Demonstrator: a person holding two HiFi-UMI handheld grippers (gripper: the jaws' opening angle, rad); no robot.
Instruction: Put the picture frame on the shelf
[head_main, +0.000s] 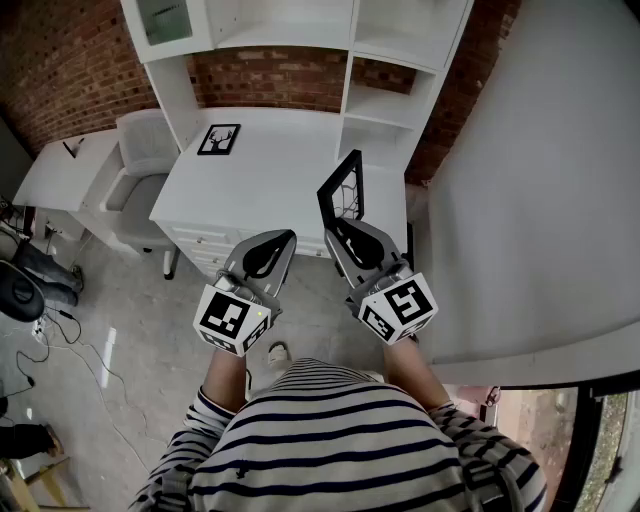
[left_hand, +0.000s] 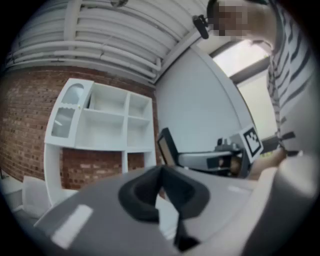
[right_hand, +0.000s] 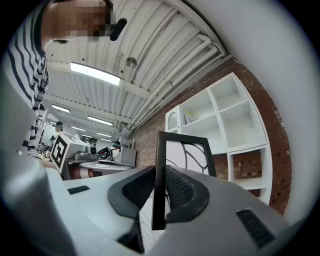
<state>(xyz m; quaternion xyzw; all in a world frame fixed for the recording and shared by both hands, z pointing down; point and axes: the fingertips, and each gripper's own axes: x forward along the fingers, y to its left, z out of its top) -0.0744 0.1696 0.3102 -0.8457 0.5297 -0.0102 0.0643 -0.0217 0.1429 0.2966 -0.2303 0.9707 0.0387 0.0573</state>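
picture frame (right_hand: 159, 150): matt black rim, smooth, between the jaws;
right gripper (head_main: 345, 235): matt grey plastic shell; pads (right_hand: 184, 192) black, dimpled;
shelf (right_hand: 220, 120): smooth white finish, beyond the jaws;
bench (head_main: 280, 170): smooth white top;
wall (head_main: 60, 60): rough red brick behind the shelf

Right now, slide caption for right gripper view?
Right tongs clamp black picture frame edge-on, white shelf unit ahead.

We can read no words, numbers or brand names anywhere. The only signs are black-and-white square markers (head_main: 232, 318) on the left gripper (head_main: 281, 239) and right gripper (head_main: 338, 222).
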